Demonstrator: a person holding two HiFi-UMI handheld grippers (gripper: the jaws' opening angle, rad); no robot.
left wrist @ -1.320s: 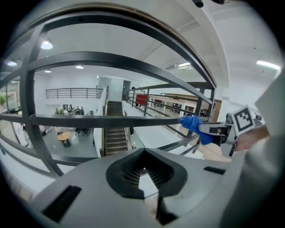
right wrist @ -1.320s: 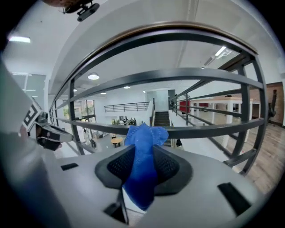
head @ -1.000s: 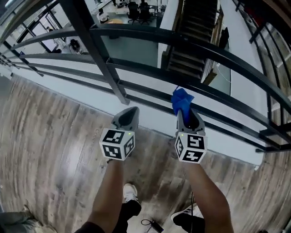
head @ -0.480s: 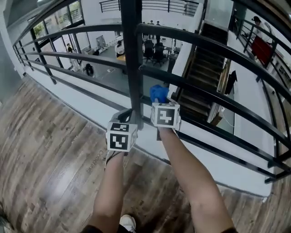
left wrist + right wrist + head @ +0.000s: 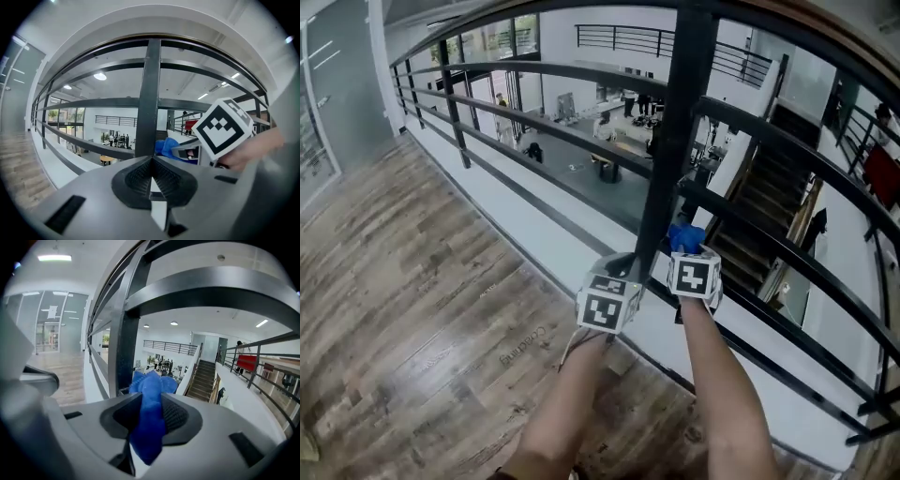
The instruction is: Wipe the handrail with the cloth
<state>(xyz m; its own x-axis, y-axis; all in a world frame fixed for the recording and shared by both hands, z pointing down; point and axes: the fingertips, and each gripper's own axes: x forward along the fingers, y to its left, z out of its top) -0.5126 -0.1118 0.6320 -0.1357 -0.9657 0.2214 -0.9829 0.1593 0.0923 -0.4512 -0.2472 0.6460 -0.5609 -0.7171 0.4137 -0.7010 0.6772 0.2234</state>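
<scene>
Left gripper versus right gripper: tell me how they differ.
The right gripper is shut on the blue cloth; the left gripper is shut on nothing. The left gripper faces the vertical post head-on; the right gripper sits just to the post's right. Both are held side by side, close to that post.

The left gripper (image 5: 151, 177) is a smooth grey moulded shell; black ribbed pads (image 5: 136, 178) sit in a dark recess at its jaws, rectangular slots behind them; the right gripper (image 5: 151, 416) looks alike; behind each shell rides a white cube (image 5: 607, 303) with black square markers; the forearms (image 5: 722, 394) are bare.
</scene>
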